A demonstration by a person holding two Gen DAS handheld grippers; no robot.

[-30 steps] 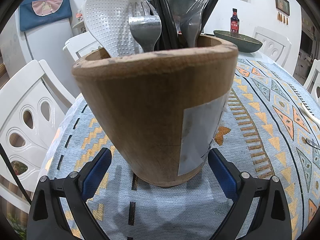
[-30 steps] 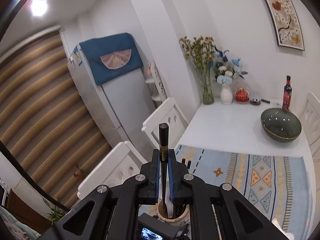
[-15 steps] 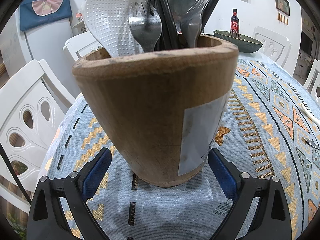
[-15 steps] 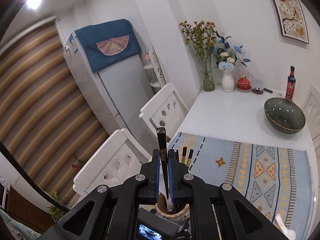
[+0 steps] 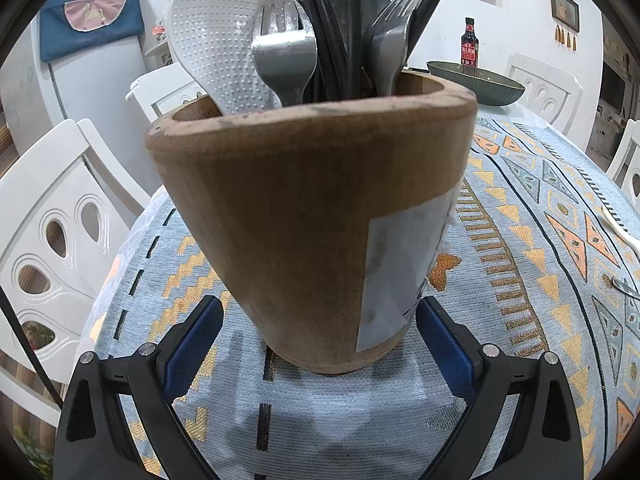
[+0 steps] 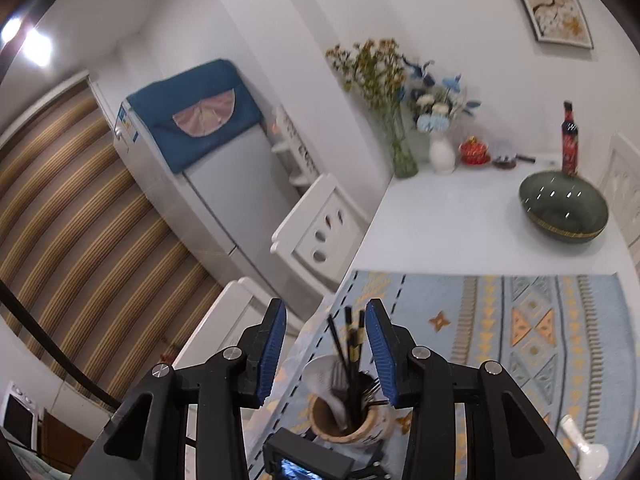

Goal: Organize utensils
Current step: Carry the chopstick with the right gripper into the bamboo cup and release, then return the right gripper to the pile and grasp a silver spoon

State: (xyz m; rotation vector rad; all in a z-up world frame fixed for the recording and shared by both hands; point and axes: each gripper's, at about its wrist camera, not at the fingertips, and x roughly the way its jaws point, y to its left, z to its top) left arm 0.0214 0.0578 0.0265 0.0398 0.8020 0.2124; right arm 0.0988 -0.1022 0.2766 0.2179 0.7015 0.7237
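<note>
A wooden utensil holder [image 5: 304, 216] stands on the patterned cloth [image 5: 520, 248], close in the left wrist view. It holds a white rice paddle [image 5: 224, 40], two forks [image 5: 284, 56], a dark spoon and several black chopsticks [image 5: 352, 32]. My left gripper [image 5: 318, 304] is open, its blue pads either side of the holder's base; a gap shows at the left pad. My right gripper [image 6: 326, 306] hovers above the holder [image 6: 344, 420]. Its jaws have just been opening and grip nothing. The chopsticks [image 6: 352, 340] stand in the holder below them.
A white spoon [image 6: 580, 444] and a metal utensil [image 5: 624, 288] lie on the cloth to the right. A dark green bowl [image 6: 564, 212], a sauce bottle [image 6: 570, 136] and flower vases [image 6: 400, 152] stand at the far end. White chairs [image 5: 48, 216] ring the table.
My right gripper has opened and let go of the black chopstick, which now stands in the holder. The right hand has shifted a little. The left gripper and holder stay put.
</note>
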